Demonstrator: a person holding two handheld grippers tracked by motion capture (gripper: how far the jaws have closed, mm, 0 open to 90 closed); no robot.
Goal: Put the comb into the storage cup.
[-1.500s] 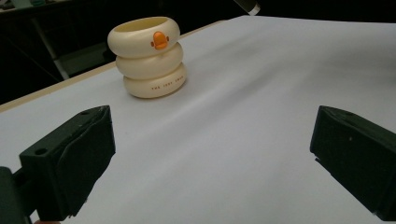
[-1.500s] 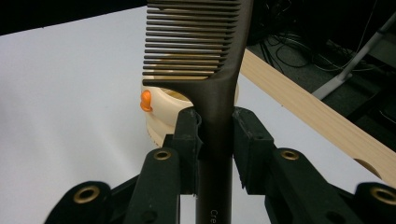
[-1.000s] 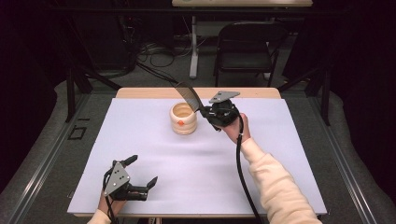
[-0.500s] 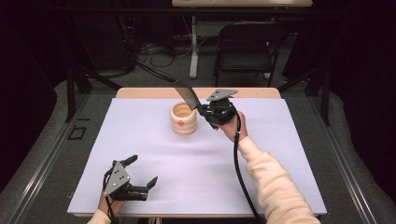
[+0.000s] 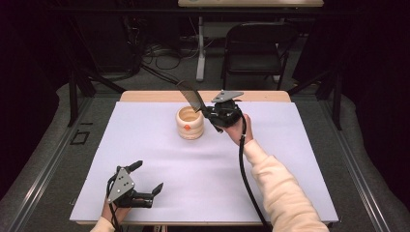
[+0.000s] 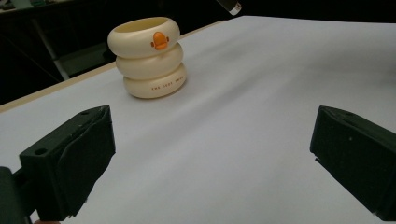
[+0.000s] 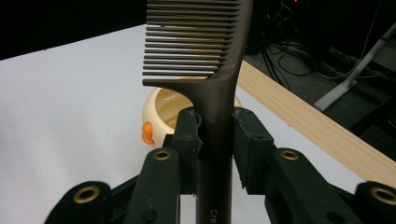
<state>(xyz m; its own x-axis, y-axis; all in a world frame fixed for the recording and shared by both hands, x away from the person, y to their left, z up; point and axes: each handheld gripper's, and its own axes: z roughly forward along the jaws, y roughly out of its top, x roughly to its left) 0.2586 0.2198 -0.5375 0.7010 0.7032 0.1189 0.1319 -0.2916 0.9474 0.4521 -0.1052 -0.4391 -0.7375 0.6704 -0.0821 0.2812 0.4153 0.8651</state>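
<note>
A: Two grippers on the table (image 5: 145,145). Left gripper (image 5: 147,180) first?

B: Sits at 7 o'clock on the white sheet, jaws spread wide, nothing between them. Its own view shows both black pads (image 6: 70,158) far apart with bare sheet between.

A: Cup?

B: Cream ringed cup (image 5: 189,123), upright, around 12 o'clock on the sheet, orange duck bill on its side. In the left gripper view it stands at 11 o'clock, well apart from the jaws.

A: Right gripper?

B: Right gripper (image 5: 209,112) is just beside the cup, at its 3 o'clock, clamped on a dark comb (image 5: 189,96). Jaws are narrow, pads pressing the handle from both sides.

A: Comb's place?

B: Tilted, teeth end up toward 11 o'clock, above the cup's open mouth. In the right gripper view the comb (image 7: 205,56) rises straight up, cup (image 7: 161,116) behind it.
</note>
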